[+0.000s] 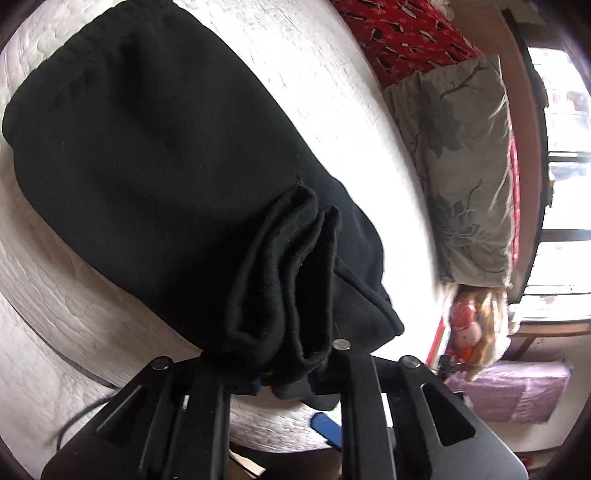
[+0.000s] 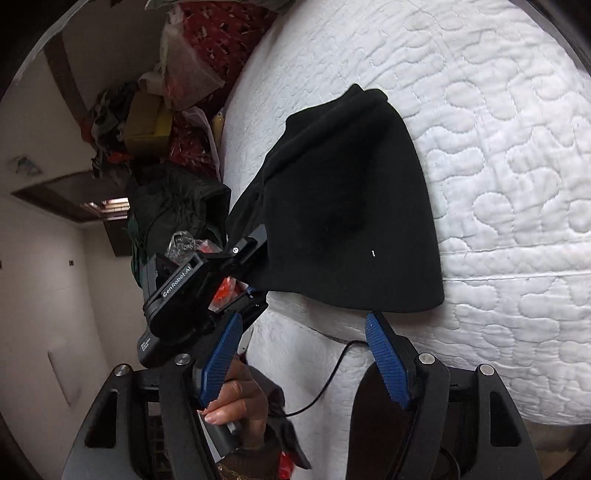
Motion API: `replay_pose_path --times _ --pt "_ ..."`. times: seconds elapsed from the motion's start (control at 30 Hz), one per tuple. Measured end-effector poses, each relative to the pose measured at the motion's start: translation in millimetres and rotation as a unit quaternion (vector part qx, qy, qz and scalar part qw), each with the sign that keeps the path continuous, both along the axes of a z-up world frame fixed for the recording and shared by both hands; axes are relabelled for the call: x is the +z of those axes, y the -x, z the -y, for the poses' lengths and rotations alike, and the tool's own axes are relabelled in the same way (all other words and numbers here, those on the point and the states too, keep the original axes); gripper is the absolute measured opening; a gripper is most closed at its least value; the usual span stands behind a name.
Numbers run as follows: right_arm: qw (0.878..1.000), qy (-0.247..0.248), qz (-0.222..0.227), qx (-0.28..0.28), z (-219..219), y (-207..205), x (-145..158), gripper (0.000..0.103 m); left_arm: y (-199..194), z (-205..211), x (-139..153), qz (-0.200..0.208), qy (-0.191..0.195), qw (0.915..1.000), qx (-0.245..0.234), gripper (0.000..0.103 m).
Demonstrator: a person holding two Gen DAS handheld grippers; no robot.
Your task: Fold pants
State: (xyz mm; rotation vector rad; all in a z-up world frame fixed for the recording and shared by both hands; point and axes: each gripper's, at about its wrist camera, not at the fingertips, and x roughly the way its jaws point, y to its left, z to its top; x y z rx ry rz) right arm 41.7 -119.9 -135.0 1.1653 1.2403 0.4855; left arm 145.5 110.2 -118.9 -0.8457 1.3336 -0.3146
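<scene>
Black pants (image 1: 147,166) lie folded into a thick bundle on a white quilted bed (image 1: 332,92). My left gripper (image 1: 280,373) is shut on the bunched layers at the bundle's near end, and the cloth hides its fingertips. In the right wrist view the pants (image 2: 351,206) lie on the bed (image 2: 498,147), with the left gripper (image 2: 243,251) clamped on their left edge and a person's hand (image 2: 236,402) holding its handle. My right gripper (image 2: 303,354) stands open just short of the pants' near hem, with nothing between its blue pads (image 2: 388,362).
A grey floral pillow (image 1: 461,166) and a red patterned cloth (image 1: 406,33) lie along the bed's far side, with a doll (image 1: 469,328) and a pink bundle (image 1: 517,391) beyond. Piled bags and clothes (image 2: 166,92) crowd the bed's left side. A thin black cable (image 2: 332,373) crosses the quilt.
</scene>
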Motion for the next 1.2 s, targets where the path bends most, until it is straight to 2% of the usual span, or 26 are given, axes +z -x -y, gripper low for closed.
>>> replay_pose_path --times 0.13,0.3,0.47,0.6,0.67,0.73,0.77,0.8,0.83,0.9,0.97,1.03,1.07,1.13,1.2 --pt "1.0 -0.008 -0.013 -0.017 -6.1 4.2 -3.6 0.079 3.7 -2.2 5.4 -0.009 0.039 0.9992 0.005 0.009" --pt "0.998 -0.035 -0.023 -0.045 -17.7 4.8 -11.4 0.079 3.1 -3.3 8.3 -0.032 0.085 0.9958 0.014 0.009" --pt "0.992 -0.071 -0.032 -0.097 -31.6 2.9 -26.8 0.079 6.7 -9.1 18.4 -0.033 0.103 0.994 0.02 0.009" --pt "0.983 -0.098 -0.056 -0.143 -30.6 2.4 -40.9 0.078 5.4 -7.4 23.4 -0.028 0.099 0.9944 0.022 0.009" --pt "0.98 -0.108 -0.045 -0.163 -27.7 2.2 -38.6 0.069 5.9 -7.2 24.3 -0.024 0.093 0.9951 0.025 0.009" --pt "0.98 -0.093 -0.037 -0.171 -22.4 -2.4 -33.6 0.042 7.4 -5.7 24.4 -0.02 0.087 0.9956 0.027 0.009" --pt "0.98 -0.091 -0.04 -0.175 -18.0 -3.0 -33.3 0.035 8.0 -2.1 23.5 -0.017 0.088 0.9957 0.024 0.009" --pt "0.979 -0.088 -0.046 -0.18 -13.4 -2.4 -33.1 0.019 9.2 3.4 23.4 -0.012 0.087 0.996 0.018 0.009" --pt "0.977 -0.089 -0.048 -0.186 -7.7 -0.8 -32.3 0.016 9.6 10.2 23.5 -0.003 0.075 0.9971 0.011 0.009" --pt "0.976 -0.078 -0.037 -0.202 5.1 5.8 -24.9 0.013 11.3 28.7 22.0 0.029 0.025 0.9992 -0.007 0.009" --pt "0.974 -0.054 -0.013 -0.222 24.0 12.1 -15.0 0.012 11.0 46.3 4.6 0.021 0.002 0.9995 -0.022 0.009" --pt "0.971 -0.03 -0.011 -0.237 42.0 17.2 -15.7 0.012 10.6 54.7 -14.2 0.003 -0.016 0.9995 -0.027 0.009" --pt "0.97 -0.023 -0.024 -0.239 46.9 17.8 -22.0 0.012 11.1 54.8 -22.5 -0.004 -0.019 0.9995 -0.027 0.009" --pt "0.969 -0.015 -0.045 -0.242 52.2 18.8 -37.7 0.011 13.8 48.7 -26.5 -0.002 0.0 0.9997 -0.023 0.01" --pt "0.97 -0.017 -0.046 -0.238 53.9 18.0 -46.5 0.008 15.0 41.2 -23.2 -0.004 0.012 0.9996 -0.026 0.01"
